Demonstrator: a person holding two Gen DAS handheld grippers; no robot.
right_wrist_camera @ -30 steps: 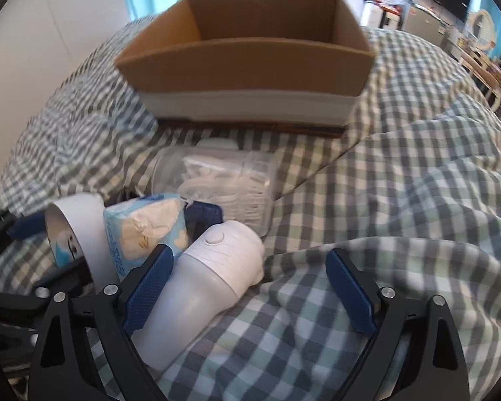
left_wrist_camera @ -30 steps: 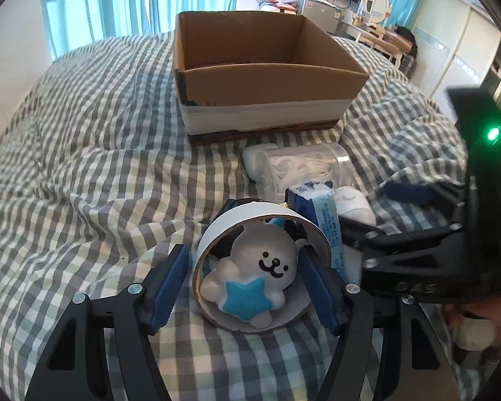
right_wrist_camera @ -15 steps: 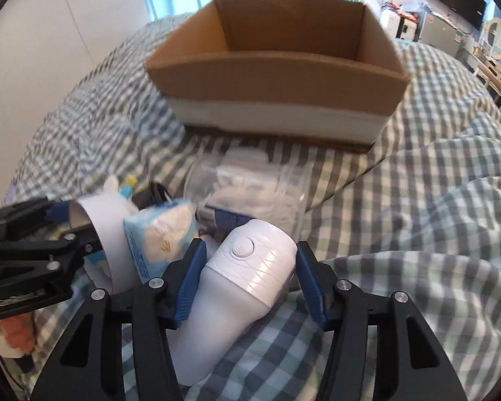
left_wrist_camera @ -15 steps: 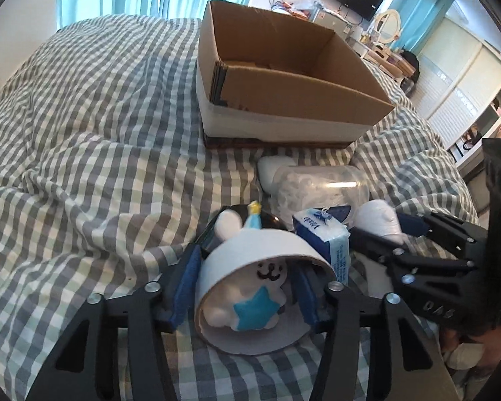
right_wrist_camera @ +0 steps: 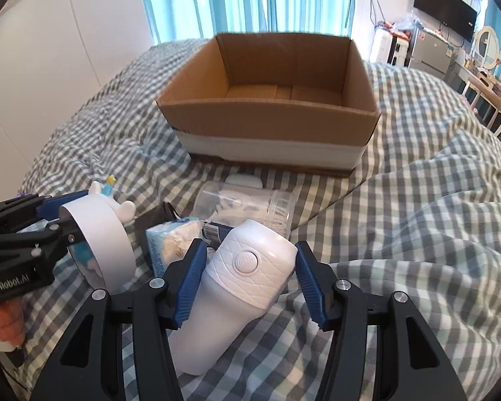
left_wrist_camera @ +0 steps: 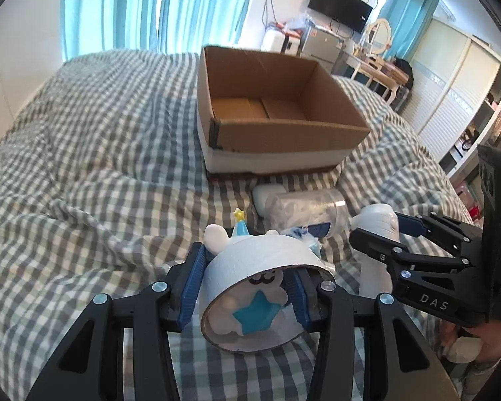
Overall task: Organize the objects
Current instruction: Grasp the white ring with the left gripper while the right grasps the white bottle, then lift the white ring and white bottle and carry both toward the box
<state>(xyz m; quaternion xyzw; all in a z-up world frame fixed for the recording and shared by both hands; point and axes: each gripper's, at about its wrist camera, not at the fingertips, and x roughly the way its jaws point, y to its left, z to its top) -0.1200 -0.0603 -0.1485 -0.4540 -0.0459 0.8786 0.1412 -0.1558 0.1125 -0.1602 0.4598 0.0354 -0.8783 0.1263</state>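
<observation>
My left gripper [left_wrist_camera: 245, 287] is shut on a white ring with a bunny figure and blue star [left_wrist_camera: 250, 304], held above the checked bedcover. It also shows in the right wrist view [right_wrist_camera: 97, 234]. My right gripper [right_wrist_camera: 250, 280] is shut on a white bottle with a round button [right_wrist_camera: 243, 274], also seen in the left wrist view [left_wrist_camera: 377, 234]. An open, empty cardboard box [left_wrist_camera: 277, 113] stands ahead on the bed, also in the right wrist view [right_wrist_camera: 277, 100].
A clear plastic jar [right_wrist_camera: 247, 204] lies on its side before the box, with a blue tissue pack [right_wrist_camera: 170, 244] beside it. The checked bedcover [left_wrist_camera: 83, 167] is rumpled. Furniture and a wardrobe [left_wrist_camera: 451, 100] stand at the far right.
Both grippers have closed on their objects and lifted them. The ring and the bottle have risen, and the box interior now shows.
</observation>
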